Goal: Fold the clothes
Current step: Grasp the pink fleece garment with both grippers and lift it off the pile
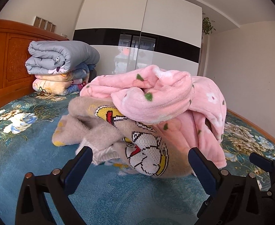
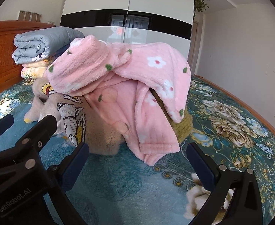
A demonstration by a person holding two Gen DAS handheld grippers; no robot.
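A heap of clothes lies on the bed. On top is a pink fleece garment (image 1: 156, 97) (image 2: 137, 75) with flower and strawberry prints. Under it is a beige knit sweater (image 1: 143, 144) (image 2: 71, 116) with a cartoon pattern. An olive-green piece (image 2: 184, 126) peeks out under the pink hem. My left gripper (image 1: 140, 158) is open, its fingers on either side of the sweater's near edge. My right gripper (image 2: 137, 150) is open too, just in front of the hanging pink hem. Neither holds anything. The left gripper (image 2: 31, 118) also shows at the left of the right wrist view.
The bed has a teal floral spread (image 1: 25, 150) (image 2: 231, 121). Folded quilts (image 1: 62, 65) (image 2: 40, 48) are stacked by the wooden headboard (image 1: 6, 56). A white and black wardrobe (image 1: 137, 37) stands behind the bed. Open bedspread lies in front of the heap and to its right.
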